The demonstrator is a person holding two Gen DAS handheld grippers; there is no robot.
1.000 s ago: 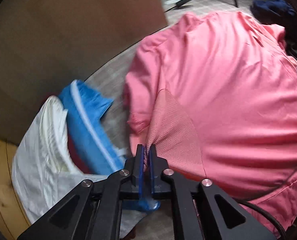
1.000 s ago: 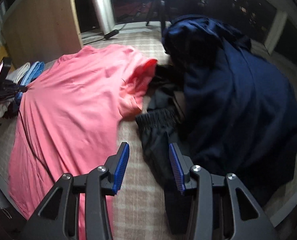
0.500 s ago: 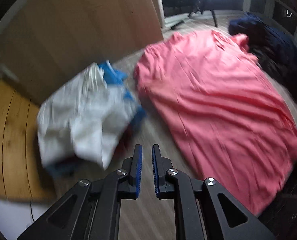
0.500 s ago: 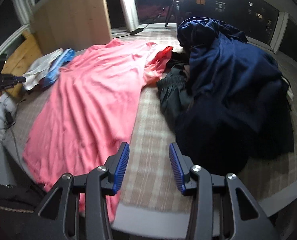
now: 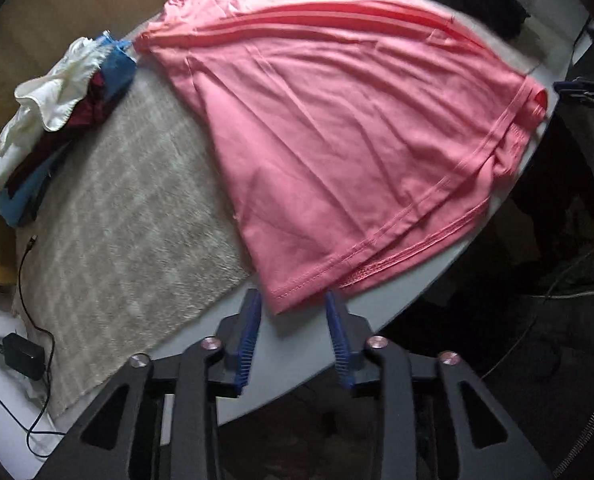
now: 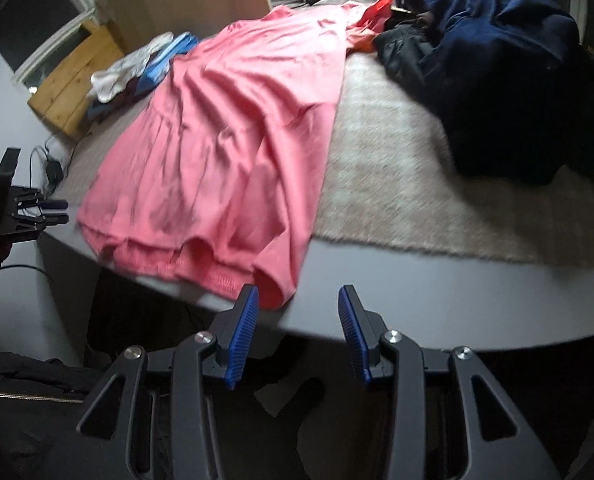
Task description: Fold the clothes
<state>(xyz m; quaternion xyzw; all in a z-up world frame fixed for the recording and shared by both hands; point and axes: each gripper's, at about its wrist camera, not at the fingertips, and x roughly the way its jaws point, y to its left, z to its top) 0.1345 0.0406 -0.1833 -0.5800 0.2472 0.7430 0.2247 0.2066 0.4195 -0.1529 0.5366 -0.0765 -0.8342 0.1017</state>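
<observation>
A pink T-shirt (image 5: 337, 112) lies spread flat across the table, its hem at the near edge; it also shows in the right wrist view (image 6: 233, 128). My left gripper (image 5: 293, 304) is open, its jaws either side of the shirt's near hem corner, not closed on it. My right gripper (image 6: 297, 300) is open and empty, just off the table's front edge by the other hem corner. The left gripper also appears far left in the right wrist view (image 6: 53, 210).
A pile of white, blue and maroon clothes (image 5: 57, 112) sits at the table's left. A heap of dark navy clothes (image 6: 505, 80) lies at the right. A beige mat (image 5: 117, 208) covers the table (image 6: 417, 288). A charger and cable (image 5: 21, 354) lie at the left edge.
My left gripper let go of the shirt's sleeve area, pulled back to the hem corner and opened. My right gripper drew back to the table's front edge, still open.
</observation>
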